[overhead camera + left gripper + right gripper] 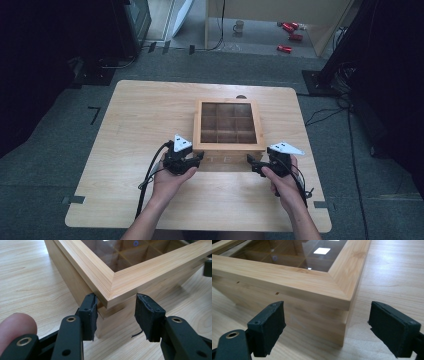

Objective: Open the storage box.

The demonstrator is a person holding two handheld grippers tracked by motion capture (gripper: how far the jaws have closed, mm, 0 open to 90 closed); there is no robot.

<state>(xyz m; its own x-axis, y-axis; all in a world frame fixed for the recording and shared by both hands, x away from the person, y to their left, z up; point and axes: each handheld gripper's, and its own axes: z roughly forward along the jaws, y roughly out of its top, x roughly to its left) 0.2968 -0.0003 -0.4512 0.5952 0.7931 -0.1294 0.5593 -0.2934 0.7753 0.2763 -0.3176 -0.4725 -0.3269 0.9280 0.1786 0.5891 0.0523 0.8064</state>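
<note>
Grippers flanked the two near corners of a wooden box that sat toward the middle of the table, its glass-topped lid closed over a grid of compartments. The left gripper was spread around the box's near left corner, one pad touching or almost touching the side just under the lid's overhang, the other apart from the front face. The right gripper was released too, its jaws wide on either side of the near right corner and clear of the wood.

Judging from this, the step was probably lifting the lid or taking hold of the box. Doing it well would mean catching both corners at the same height, under the lid's lip, and moving both hands together so nothing skewed.

Reflections on the glass hid whatever the compartments held. Any hinge or back edge detail was too small to make out.
</note>
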